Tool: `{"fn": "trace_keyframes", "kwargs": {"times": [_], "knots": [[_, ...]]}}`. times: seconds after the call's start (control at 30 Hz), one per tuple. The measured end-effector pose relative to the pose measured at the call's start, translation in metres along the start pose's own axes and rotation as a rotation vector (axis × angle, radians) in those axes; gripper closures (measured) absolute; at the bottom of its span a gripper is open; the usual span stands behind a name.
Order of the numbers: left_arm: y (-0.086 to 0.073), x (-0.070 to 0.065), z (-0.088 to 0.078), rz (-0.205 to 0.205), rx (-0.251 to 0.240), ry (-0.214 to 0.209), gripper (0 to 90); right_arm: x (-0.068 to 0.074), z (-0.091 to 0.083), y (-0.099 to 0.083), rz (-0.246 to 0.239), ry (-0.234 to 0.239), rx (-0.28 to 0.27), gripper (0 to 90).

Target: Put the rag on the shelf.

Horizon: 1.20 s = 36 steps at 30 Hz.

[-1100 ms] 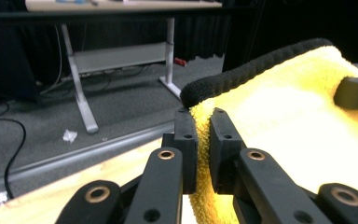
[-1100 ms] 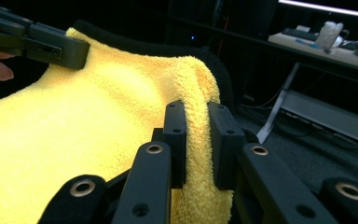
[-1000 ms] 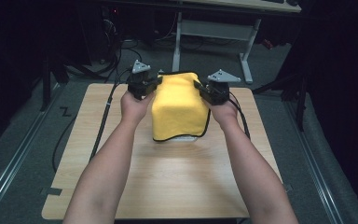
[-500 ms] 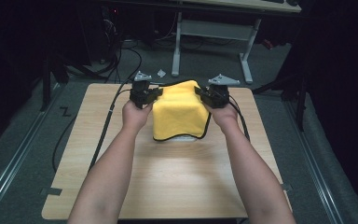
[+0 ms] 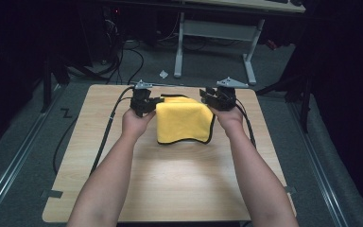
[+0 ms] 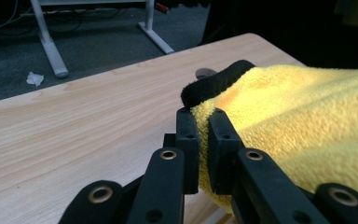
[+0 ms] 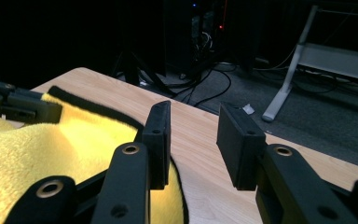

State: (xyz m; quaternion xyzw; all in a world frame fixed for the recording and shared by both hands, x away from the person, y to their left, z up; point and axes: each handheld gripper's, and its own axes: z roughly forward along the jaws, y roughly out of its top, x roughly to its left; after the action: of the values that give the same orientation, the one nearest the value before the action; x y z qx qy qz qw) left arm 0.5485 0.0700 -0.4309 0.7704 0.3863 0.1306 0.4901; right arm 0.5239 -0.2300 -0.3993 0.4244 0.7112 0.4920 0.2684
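Left gripper view: we see the left gripper [image 6: 199, 151] pinching the yellow cloth [image 6: 307, 121] between its fingers. The right gripper [image 7: 193, 140], just opening, stands with fingers apart and nothing between them, the cloth edge beside it on the counter [image 5: 179, 179].

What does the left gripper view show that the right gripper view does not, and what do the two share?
Left gripper view alone: the left gripper with its jaws pinched on the black-edged corner of the yellow cloth.

Right gripper view alone: the right gripper, whose jaws have just been opening, with bare table between them and the cloth's edge lying beside one jaw; the left gripper also shows farther off.

Both: the yellow cloth, the wooden table, the dark floor with cables and a white desk frame.
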Motion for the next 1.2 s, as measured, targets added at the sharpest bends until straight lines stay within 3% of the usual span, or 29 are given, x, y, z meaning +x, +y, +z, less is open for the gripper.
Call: {"fn": "trace_keyframes", "kwargs": {"times": [0.13, 0.57, 0.67, 0.73, 0.83, 1.0, 1.2], "knots": [[-0.004, 0.000, 0.002, -0.008, 0.008, -0.008, 84.6, 0.003, -0.002, -0.002, -0.028, -0.019, 0.007, 68.2], [-0.015, 0.007, 0.001, -0.037, 0.020, -0.034, 84.2, -0.007, -0.010, -0.027, 0.009, -0.067, 0.015, 70.5], [-0.016, 0.008, 0.000, -0.046, 0.016, -0.049, 79.1, -0.007, -0.012, -0.029, 0.010, -0.061, 0.011, 69.9], [-0.016, 0.008, -0.001, -0.058, 0.013, -0.038, 70.1, -0.006, -0.013, -0.030, 0.007, -0.063, 0.009, 69.6], [-0.017, 0.009, -0.004, -0.063, 0.005, -0.027, 65.2, -0.006, -0.015, -0.030, 0.001, -0.068, 0.005, 69.0], [-0.019, 0.011, -0.013, -0.051, -0.027, -0.005, 61.1, -0.007, -0.018, -0.030, -0.008, -0.072, 0.003, 67.5], [-0.023, 0.016, -0.030, -0.061, -0.066, 0.067, 56.3, -0.009, -0.021, -0.033, -0.008, -0.079, 0.015, 63.9]]}}
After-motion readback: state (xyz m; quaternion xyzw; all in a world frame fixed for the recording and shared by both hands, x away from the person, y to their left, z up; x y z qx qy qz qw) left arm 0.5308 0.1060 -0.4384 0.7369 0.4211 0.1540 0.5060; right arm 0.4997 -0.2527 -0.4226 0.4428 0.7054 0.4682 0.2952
